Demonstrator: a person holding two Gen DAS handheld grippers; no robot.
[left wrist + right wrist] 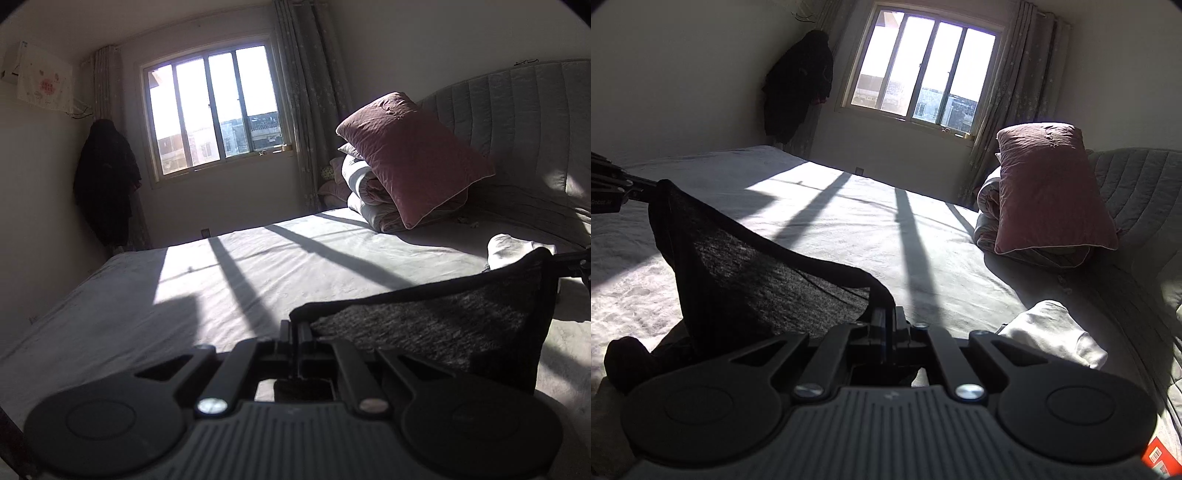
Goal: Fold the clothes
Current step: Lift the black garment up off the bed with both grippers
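Both grippers, left gripper (295, 332) and right gripper (886, 317), pinch dark heathered knit garment (443, 332), stretched taut.

pink pillow (413, 158), window (218, 110), hanging coat (105, 181)

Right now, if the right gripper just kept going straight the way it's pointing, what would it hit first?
Probably the bed sheet. The right gripper, shut on the dark garment, points low across open mattress toward the wall under the window; nothing else seems to lie in that line, though depth is unclear.

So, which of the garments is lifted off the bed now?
The dark knit garment: both the left gripper and right gripper hold its edge. The white one lies on the bed; the black one hangs by the window.
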